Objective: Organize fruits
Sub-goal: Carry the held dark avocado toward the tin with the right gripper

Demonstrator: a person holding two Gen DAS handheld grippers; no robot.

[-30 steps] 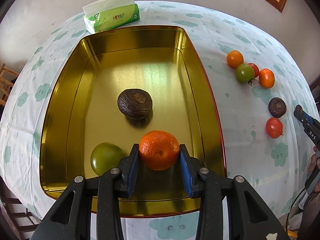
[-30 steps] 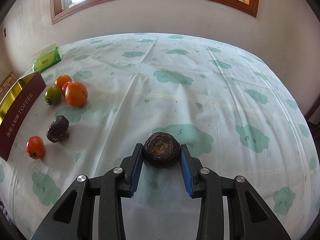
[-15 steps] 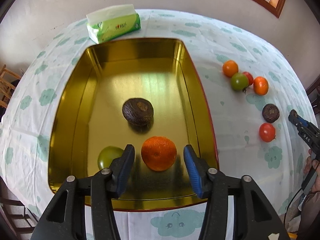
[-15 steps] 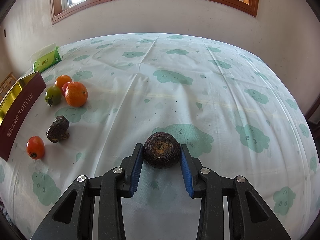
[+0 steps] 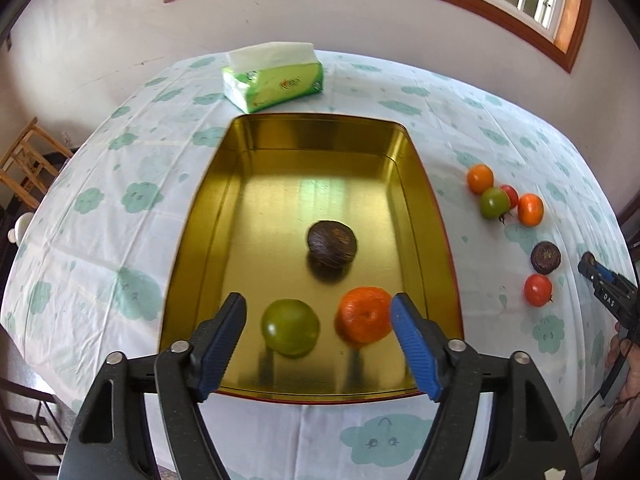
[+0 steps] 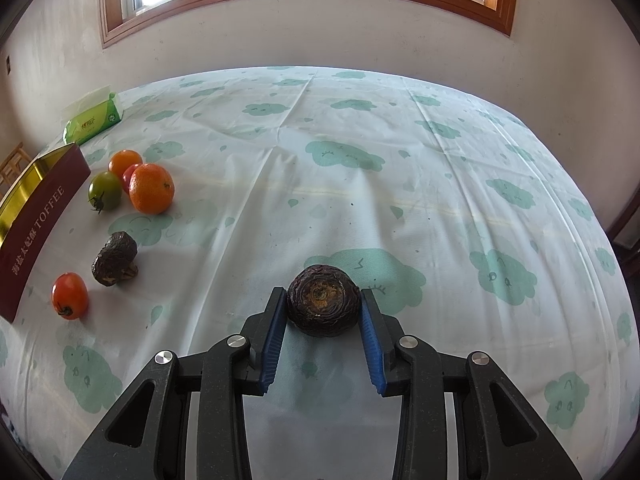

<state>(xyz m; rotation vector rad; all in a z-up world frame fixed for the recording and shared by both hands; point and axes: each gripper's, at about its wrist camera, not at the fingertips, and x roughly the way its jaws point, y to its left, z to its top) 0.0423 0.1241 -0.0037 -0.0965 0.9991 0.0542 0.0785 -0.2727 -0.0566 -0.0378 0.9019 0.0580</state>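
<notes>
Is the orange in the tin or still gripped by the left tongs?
In the tin. The orange sits on its floor, with the opening left tongs clear of it.

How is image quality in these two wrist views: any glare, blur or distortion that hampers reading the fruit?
Left wrist view: window glare streaks the gold tin's floor; the orange, green fruit and dark fruit in it look slightly motion-blurred. Right wrist view: sharp, soft daylight, the window blown out; the gripped dark fruit shows clear texture. Both: fisheye bows the table's edges.
</notes>
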